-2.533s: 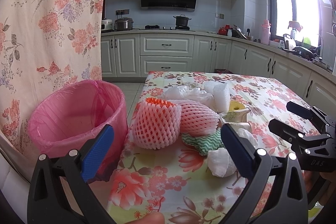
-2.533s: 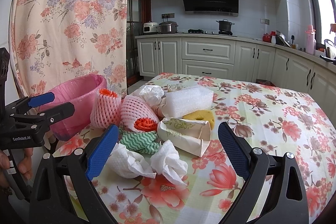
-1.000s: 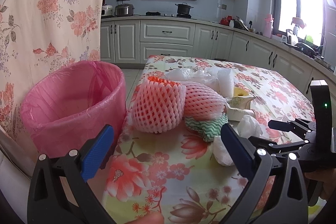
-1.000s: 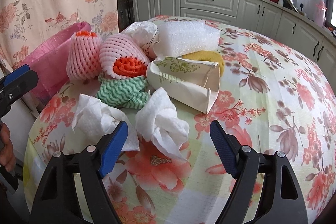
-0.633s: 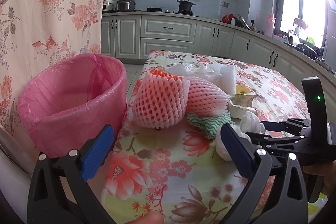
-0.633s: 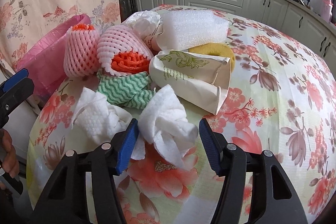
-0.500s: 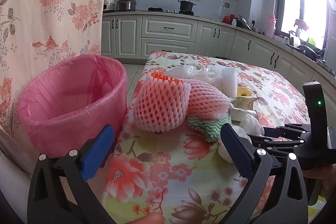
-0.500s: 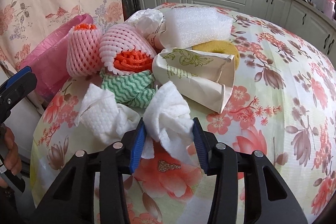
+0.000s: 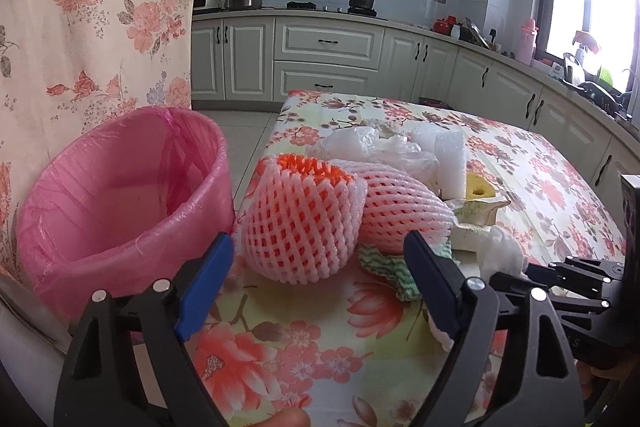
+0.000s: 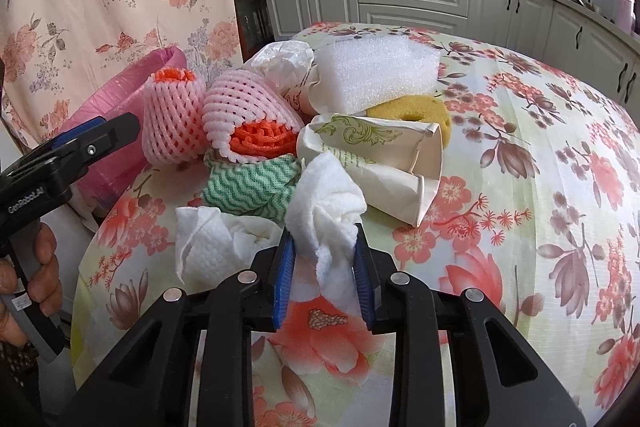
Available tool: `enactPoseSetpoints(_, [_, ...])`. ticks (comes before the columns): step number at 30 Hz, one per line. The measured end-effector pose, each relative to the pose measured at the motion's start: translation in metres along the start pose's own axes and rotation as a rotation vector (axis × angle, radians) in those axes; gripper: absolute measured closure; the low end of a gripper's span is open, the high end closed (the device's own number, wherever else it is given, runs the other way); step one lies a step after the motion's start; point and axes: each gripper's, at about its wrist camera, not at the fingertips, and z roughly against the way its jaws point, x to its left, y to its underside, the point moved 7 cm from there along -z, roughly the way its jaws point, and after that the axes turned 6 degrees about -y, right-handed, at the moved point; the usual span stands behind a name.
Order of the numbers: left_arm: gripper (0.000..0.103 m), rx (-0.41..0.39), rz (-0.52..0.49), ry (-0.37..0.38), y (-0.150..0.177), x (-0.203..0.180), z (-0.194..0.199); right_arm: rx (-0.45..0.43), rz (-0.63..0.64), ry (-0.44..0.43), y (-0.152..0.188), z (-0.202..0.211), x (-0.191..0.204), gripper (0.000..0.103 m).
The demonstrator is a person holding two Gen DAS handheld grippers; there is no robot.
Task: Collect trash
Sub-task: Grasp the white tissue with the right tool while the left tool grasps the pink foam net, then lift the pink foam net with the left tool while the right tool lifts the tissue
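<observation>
Down on the floral worktop [image 10: 560, 211], the right tool [image 10: 323, 259] is closing its 2 blue pads on a crumpled white tissue [image 10: 328, 211], which is bulging up between them while its lower folds are resting on the cloth. Just to its left a second crumpled tissue [image 10: 212, 247] is lying loose, touching the first. Behind both, a green zigzag cloth [image 10: 252, 187] is sitting bunched against a pink foam fruit net [image 10: 244, 115] that is lying on its side and showing an orange net inside. Another pink foam net [image 10: 172, 123] is standing upright beside it, nearest the worktop edge. To the right, a flattened paper cup [image 10: 372, 163] with green print is lying across a yellow sponge [image 10: 416, 111], and a white foam block [image 10: 376, 71] and a crumpled white plastic bag [image 10: 284, 59] are sitting at the back of the pile.

Meanwhile the left tool [image 9: 316, 275] is hovering with its blue pads wide apart and gripping nothing, pointing toward the upright net [image 9: 300, 223]. A bin lined with a pink bag [image 9: 124, 187] is standing off the left edge of the worktop, close to the upright net, in front of a floral curtain [image 9: 100, 11]. From the left wrist view, the right tool [image 9: 516, 269] is showing at the lower right with the white tissue [image 9: 500, 251] at its tips.
</observation>
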Motion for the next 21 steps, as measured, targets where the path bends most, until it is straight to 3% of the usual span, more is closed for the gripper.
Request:
enactPoseSetpoints(9, [0.032,0.084,-0.027,-0.064,-0.002,-0.004,-0.032,-0.045,-0.018,-0.015,-0.007,0.012,-0.002,0.075])
enactPoseSetpoints(18, [0.071,0.173,-0.062,-0.088,0.012,-0.007,-0.056,-0.072,-0.026,-0.024,-0.01,0.023,-0.002,0.075])
enactPoseSetpoints(21, [0.075,0.163,-0.057,-0.076,0.011,-0.007,-0.05,-0.086,-0.027,-0.03,-0.012,0.028,-0.003,0.075])
